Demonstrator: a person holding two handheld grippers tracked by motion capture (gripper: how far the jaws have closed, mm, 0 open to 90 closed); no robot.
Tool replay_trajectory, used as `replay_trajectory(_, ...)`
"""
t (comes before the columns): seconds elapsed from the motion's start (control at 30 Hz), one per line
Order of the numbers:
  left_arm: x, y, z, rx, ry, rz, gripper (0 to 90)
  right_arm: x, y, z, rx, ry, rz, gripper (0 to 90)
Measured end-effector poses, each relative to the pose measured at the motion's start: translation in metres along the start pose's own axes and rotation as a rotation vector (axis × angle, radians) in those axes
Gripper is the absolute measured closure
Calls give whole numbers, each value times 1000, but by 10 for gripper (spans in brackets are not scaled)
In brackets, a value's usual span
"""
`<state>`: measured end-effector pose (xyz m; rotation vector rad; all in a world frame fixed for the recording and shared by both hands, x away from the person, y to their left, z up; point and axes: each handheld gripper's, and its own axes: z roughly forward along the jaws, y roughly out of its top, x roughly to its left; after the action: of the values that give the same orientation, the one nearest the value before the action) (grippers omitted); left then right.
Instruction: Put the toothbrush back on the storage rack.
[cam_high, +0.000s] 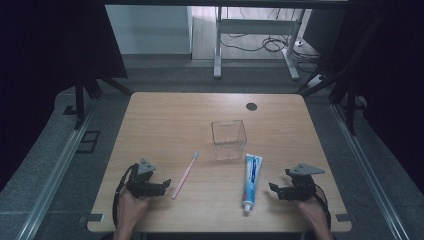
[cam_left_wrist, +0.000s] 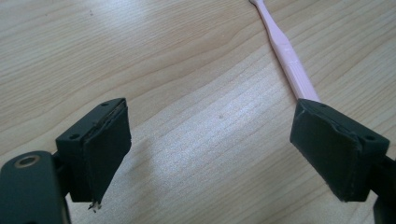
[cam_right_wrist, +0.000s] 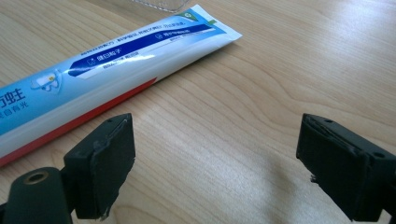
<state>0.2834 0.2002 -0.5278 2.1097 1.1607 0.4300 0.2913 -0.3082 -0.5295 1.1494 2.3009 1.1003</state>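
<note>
- Two grippers rest low on the near part of the tabletop (cam_high: 165, 110), each with its jaws spread and nothing between them.
- Left gripper (cam_high: 165, 184): jaws wide apart over bare wood. The pink toothbrush (cam_high: 185, 176) lies just beside its right jaw, handle end nearest and head pointing away toward the far side. In the left gripper view the handle (cam_left_wrist: 289, 70) runs up past the right-hand pad.
- Toothbrush handling, as I judge it: light, stiff, thin and smooth, so it may roll or pivot when pinched. The mid-handle, taken across its width, looks the safest hold.
- Clear plastic cup (cam_high: 228, 139): stands upright beyond both grippers, between them. It looks light and easy to tip.
- Toothpaste tube (cam_high: 251, 182): lies flat just beside the right gripper's left jaw, cap toward the person, crimped end toward the cup. It is probably soft and glossy; the firmer shoulder near the cap should squash less than the middle.
- Right gripper (cam_high: 272, 188): jaws apart and empty, with the tube (cam_right_wrist: 116, 70) just off its left pad.
</note>
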Motion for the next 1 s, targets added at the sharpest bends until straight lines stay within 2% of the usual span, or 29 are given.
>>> replay_trajectory(0.1, 1, -2, 0, 5, -8, -20, 125, 1, 1, 2, 3, 4, -10, 123)
replay_trajectory(0.33, 3, 0, -1, 19, -18, -33, 126, 1, 1, 3, 3, 3, -21, 129)
replay_trajectory(0.53, 1, 1, 1, 38, -21, -18, 129, 0, 1, 3, 5, 0, -15, 135)
replay_trajectory(0.93, -3, 7, -2, 40, -19, -28, 138, 0, 0, 3, 12, -3, -18, 140)
replay_trajectory(1.0, -5, 9, -3, 39, -14, -18, 154, 0, 0, 4, 12, -2, -19, 141)
